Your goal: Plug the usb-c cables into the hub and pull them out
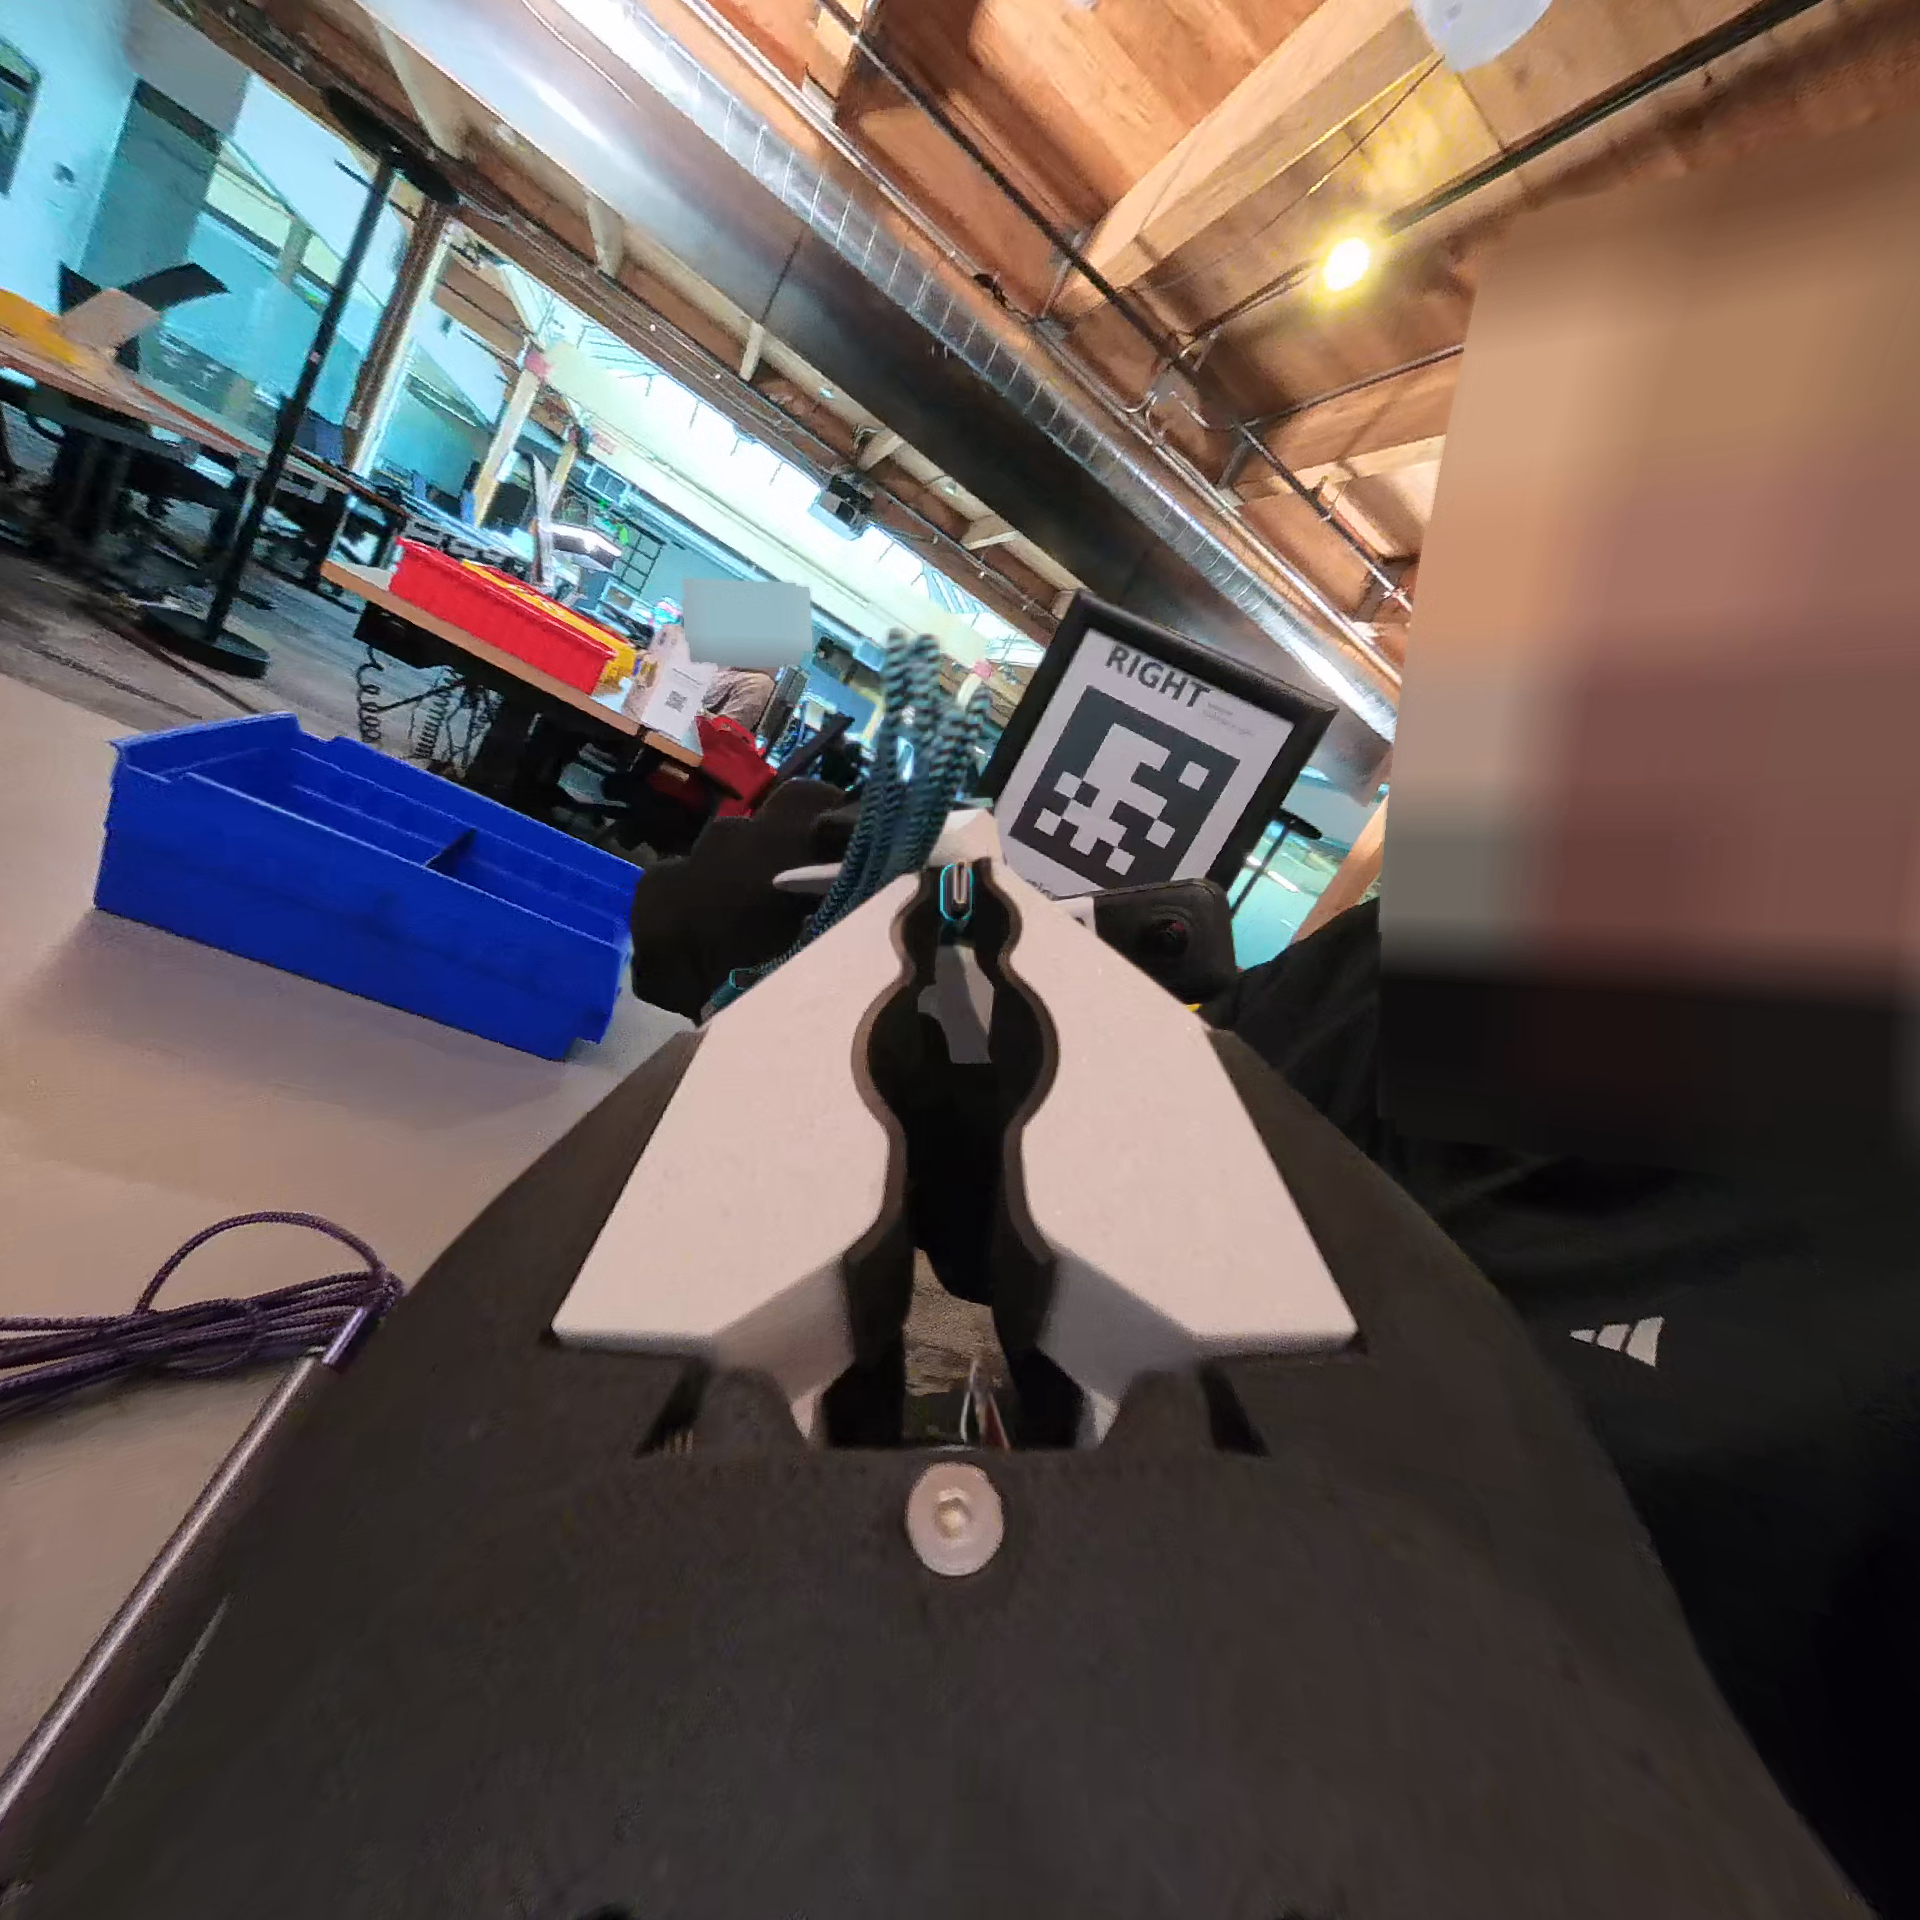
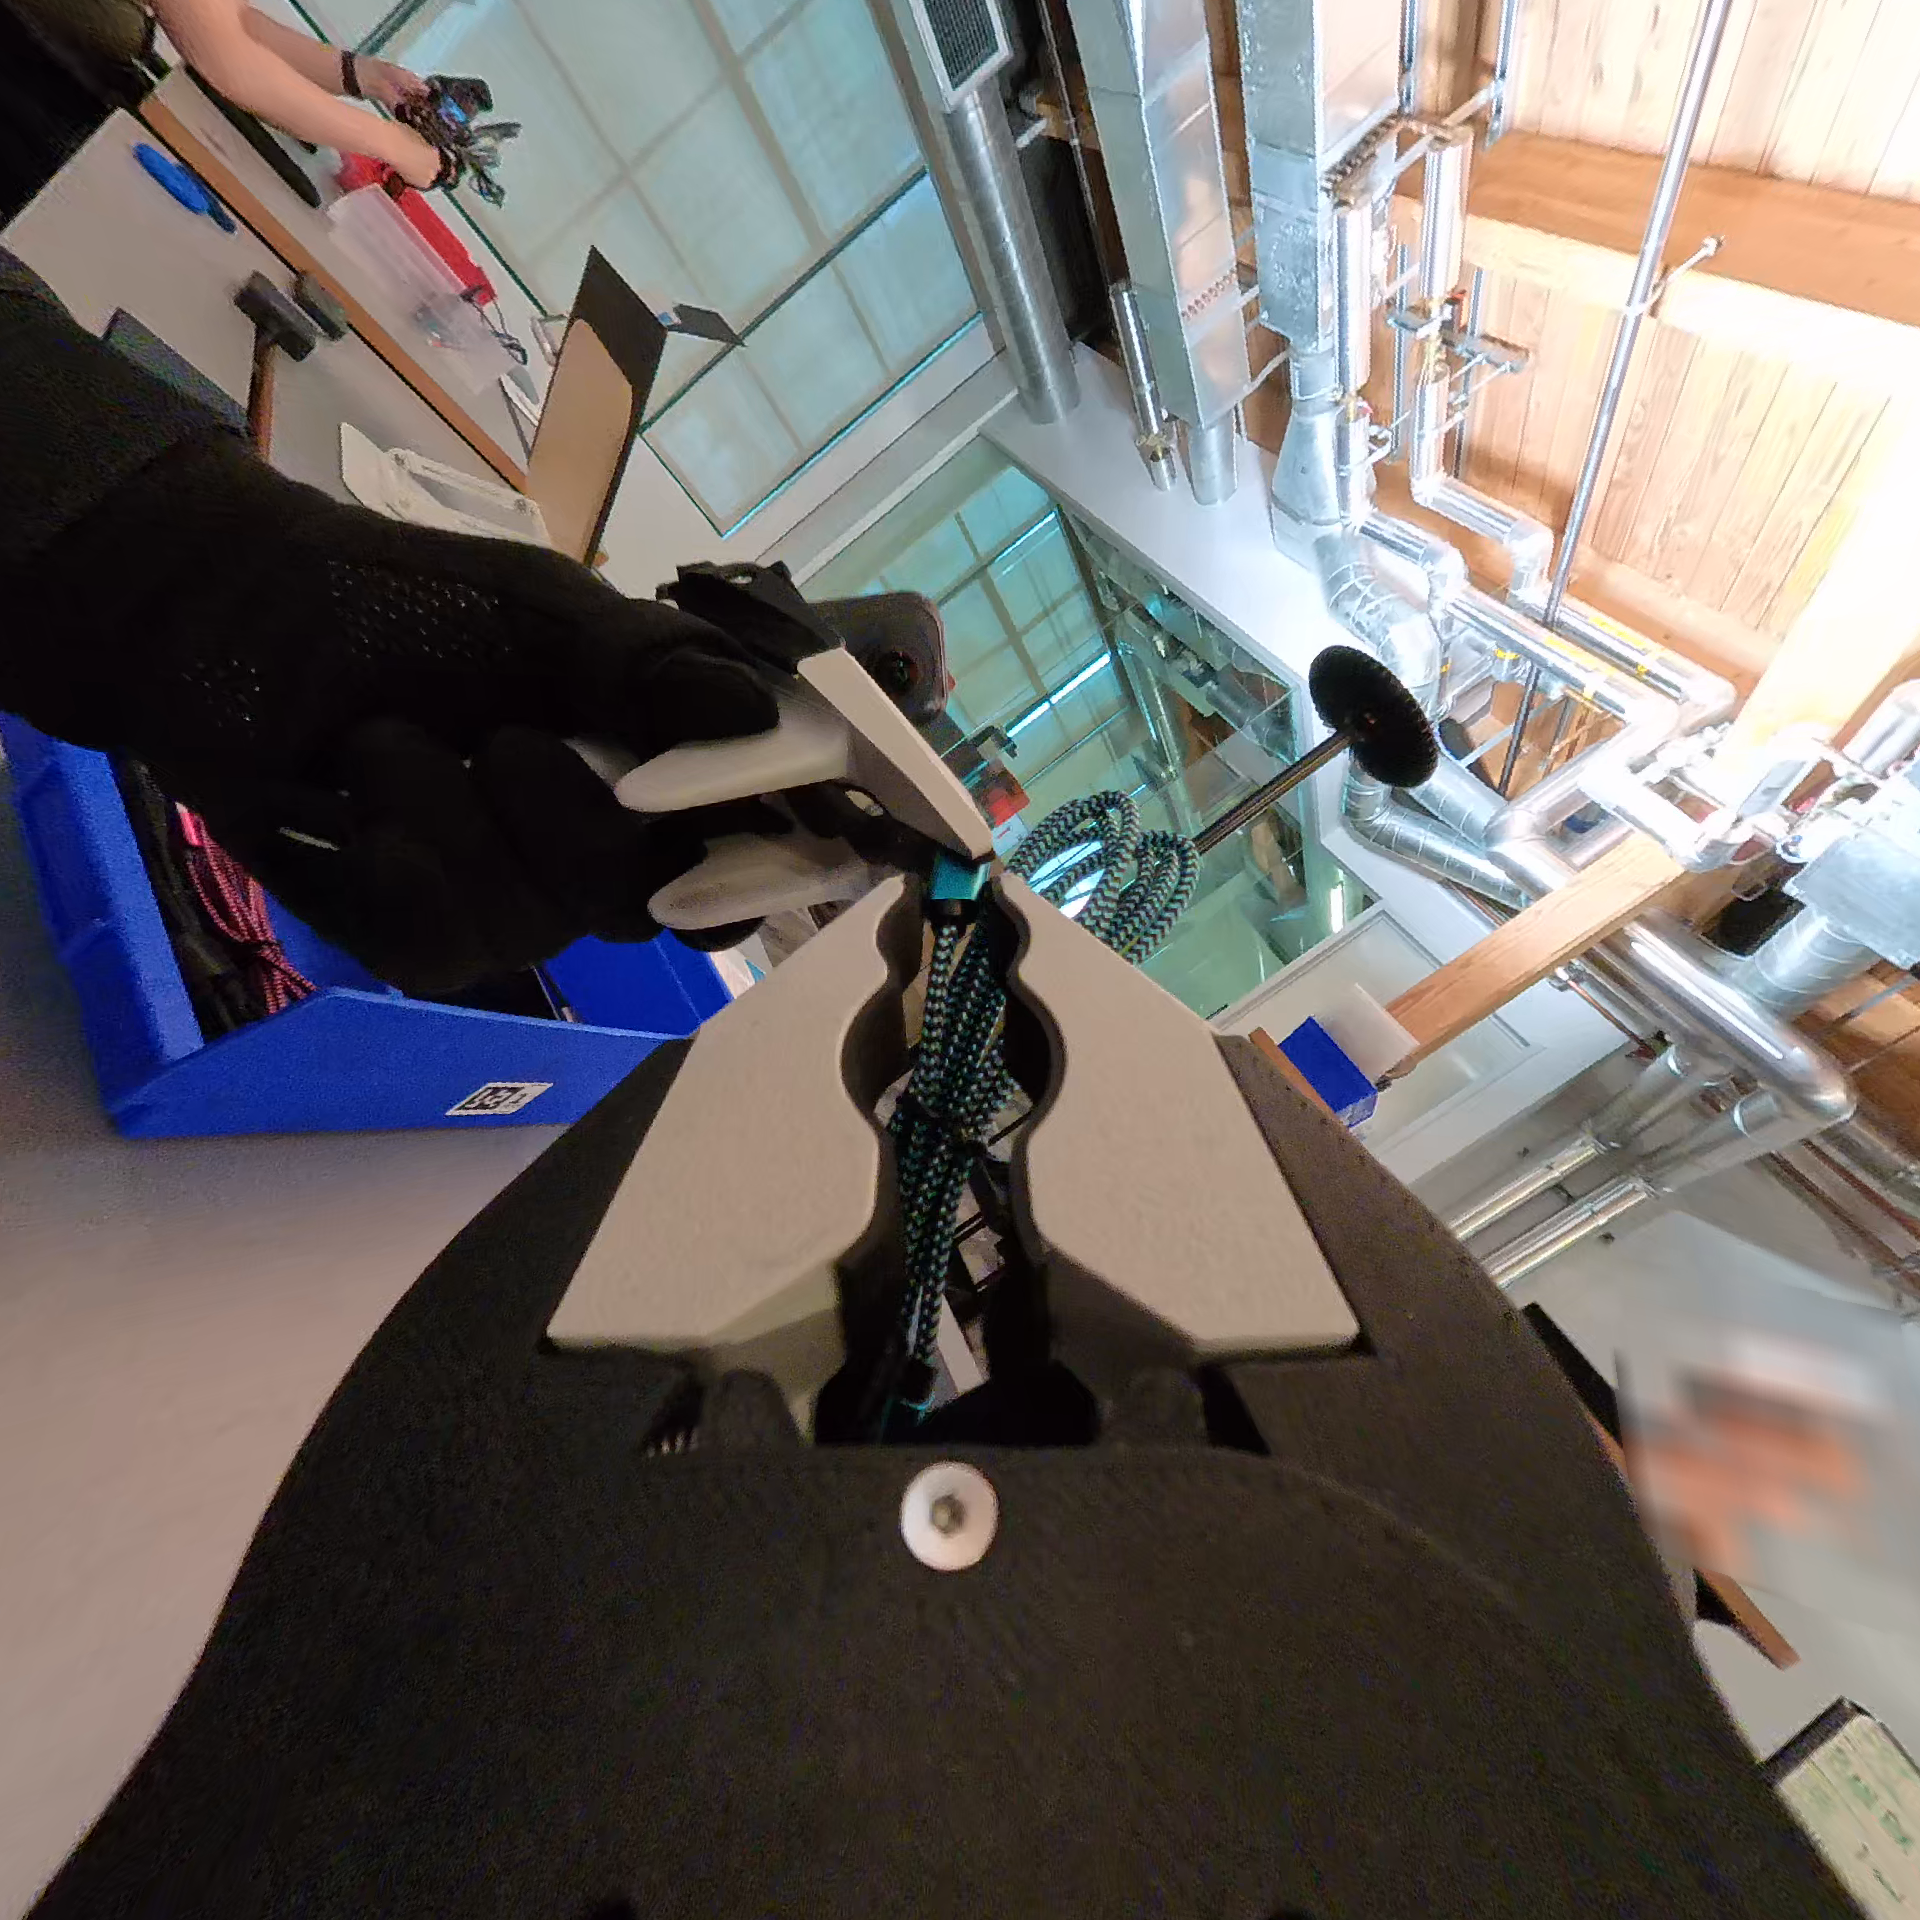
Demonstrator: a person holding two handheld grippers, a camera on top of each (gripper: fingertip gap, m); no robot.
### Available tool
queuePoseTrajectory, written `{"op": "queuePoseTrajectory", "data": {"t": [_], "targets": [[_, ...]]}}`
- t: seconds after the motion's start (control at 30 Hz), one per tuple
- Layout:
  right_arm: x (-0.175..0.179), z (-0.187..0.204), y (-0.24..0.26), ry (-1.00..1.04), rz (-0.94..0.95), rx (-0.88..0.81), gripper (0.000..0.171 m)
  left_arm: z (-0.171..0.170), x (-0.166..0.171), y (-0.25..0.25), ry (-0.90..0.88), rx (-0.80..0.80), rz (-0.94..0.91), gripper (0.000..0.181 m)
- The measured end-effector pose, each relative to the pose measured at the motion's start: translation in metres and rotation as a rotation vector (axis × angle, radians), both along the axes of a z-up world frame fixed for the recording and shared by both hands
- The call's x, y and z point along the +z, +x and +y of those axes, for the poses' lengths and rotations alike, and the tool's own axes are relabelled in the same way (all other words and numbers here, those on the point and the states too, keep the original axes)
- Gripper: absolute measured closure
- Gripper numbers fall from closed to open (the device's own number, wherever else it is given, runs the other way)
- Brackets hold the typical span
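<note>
A coiled teal-and-black braided usb-c cable (image 2: 1122,862) hangs in the air between both grippers. My right gripper (image 2: 956,883) is shut on its teal plug (image 2: 948,881), and the bundle (image 2: 951,1101) hangs down between the fingers. My left gripper (image 1: 956,899) is shut on the same plug (image 1: 956,891), whose metal end faces its camera. The left gripper (image 2: 971,847), held by a black-gloved hand (image 2: 343,727), meets the plug from the upper left. A purple cable (image 1: 187,1325) lies on the table with its end at a flat grey slab (image 1: 125,1475). I cannot tell whether it is plugged in.
A blue bin (image 1: 353,873) stands on the grey table (image 1: 156,1122) to the left; in the right wrist view this bin (image 2: 312,1060) holds red-and-black cables (image 2: 229,914). The right gripper's black-and-white marker card (image 1: 1143,790) stands behind the plug. A person works at a far table (image 2: 353,83). The tips of both grippers are at nearly the same place.
</note>
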State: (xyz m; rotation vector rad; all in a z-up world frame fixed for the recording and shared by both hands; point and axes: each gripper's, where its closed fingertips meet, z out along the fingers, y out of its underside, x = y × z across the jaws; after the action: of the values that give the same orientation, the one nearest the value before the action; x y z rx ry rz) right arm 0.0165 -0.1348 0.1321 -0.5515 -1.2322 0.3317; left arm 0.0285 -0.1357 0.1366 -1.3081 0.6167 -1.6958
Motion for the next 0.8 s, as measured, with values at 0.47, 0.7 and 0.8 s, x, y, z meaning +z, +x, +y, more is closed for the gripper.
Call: {"op": "queuePoseTrajectory", "data": {"t": [0.47, 0.7, 0.8], "targets": [[-0.019, 0.007, -0.008, -0.077, -0.094, 0.013, 0.164, 0.006, -0.019, -0.01, -0.045, -0.069, -0.049, 0.174], [-0.03, 0.039, 0.009, -0.171, -0.166, -0.034, 0.164, 0.039, -0.023, -0.05, 0.03, 0.273, 0.168, 0.154], [-0.037, 0.036, 0.024, -0.233, -0.221, 0.005, 0.164, 0.028, -0.008, -0.04, 0.181, 0.358, 0.346, 0.156]]}}
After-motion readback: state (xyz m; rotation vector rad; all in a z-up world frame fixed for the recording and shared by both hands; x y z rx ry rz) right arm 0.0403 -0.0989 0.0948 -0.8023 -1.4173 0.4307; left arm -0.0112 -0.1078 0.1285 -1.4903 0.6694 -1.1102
